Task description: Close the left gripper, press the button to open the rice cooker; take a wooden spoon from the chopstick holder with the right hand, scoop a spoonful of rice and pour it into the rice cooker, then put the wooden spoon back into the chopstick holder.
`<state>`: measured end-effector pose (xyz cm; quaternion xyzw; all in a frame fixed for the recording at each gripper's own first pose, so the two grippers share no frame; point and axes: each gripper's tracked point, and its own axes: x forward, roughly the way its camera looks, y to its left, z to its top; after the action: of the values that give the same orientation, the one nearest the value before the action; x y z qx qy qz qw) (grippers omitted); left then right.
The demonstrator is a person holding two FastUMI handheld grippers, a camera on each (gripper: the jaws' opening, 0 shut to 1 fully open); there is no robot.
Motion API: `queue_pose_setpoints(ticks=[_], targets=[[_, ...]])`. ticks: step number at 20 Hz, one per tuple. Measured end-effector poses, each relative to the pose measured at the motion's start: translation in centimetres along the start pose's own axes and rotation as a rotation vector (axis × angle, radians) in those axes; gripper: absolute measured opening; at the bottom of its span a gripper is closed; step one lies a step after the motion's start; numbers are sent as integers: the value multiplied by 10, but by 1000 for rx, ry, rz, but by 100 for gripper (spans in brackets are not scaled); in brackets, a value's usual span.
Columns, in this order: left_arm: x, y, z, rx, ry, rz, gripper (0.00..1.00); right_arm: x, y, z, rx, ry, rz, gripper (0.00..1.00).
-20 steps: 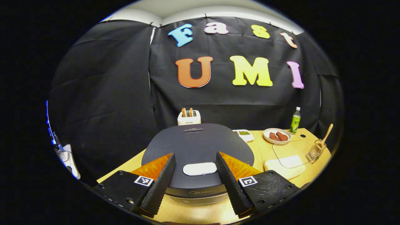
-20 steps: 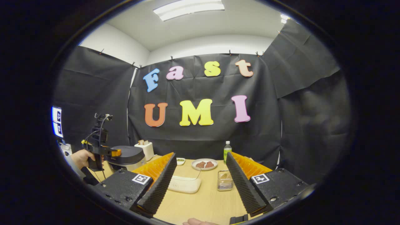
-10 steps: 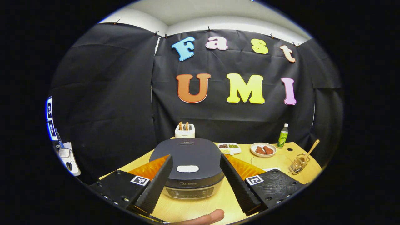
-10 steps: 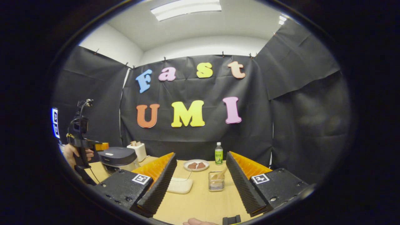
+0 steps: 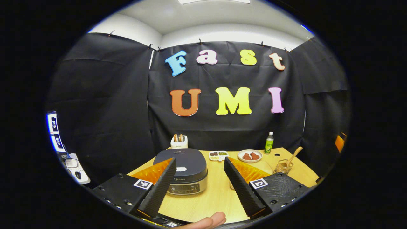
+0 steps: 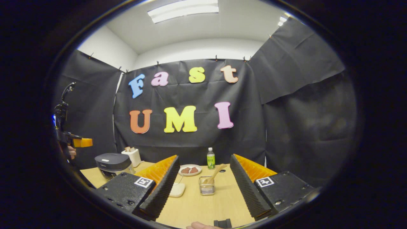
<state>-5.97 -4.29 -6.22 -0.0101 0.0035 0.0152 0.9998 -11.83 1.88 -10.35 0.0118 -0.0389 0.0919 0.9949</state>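
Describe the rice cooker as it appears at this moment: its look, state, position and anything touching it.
The rice cooker is a squat, rounded box with a dark, finely ribbed lid, a small pale oval button on top near the front, and a silvery front band with a control panel. The lid is shut. It stands upright on the wooden table, in front of the white toaster. Nothing touches it; the left gripper hangs open, short of it.

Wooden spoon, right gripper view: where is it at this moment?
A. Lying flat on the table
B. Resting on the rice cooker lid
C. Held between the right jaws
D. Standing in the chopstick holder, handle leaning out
D: the wooden spoon stands in the chopstick holder, its handle tilted up over the rim, while the right gripper is short of it with its jaws open and empty.
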Motion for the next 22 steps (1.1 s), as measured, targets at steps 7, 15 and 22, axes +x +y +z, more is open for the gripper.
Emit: queue_pose_setpoints(ticks=[7, 15, 22], targets=[[-59, -21, 13, -26, -99, -71, 96, -9, -3, 13, -41, -12, -8, 100], [-66, -31, 1, 10, -104, -102, 95, -19, 18, 14, -33, 34, -2, 100], [-59, -27, -20, -6, -59, -80, 96, -28, 8, 31, -57, 38, -99, 100]])
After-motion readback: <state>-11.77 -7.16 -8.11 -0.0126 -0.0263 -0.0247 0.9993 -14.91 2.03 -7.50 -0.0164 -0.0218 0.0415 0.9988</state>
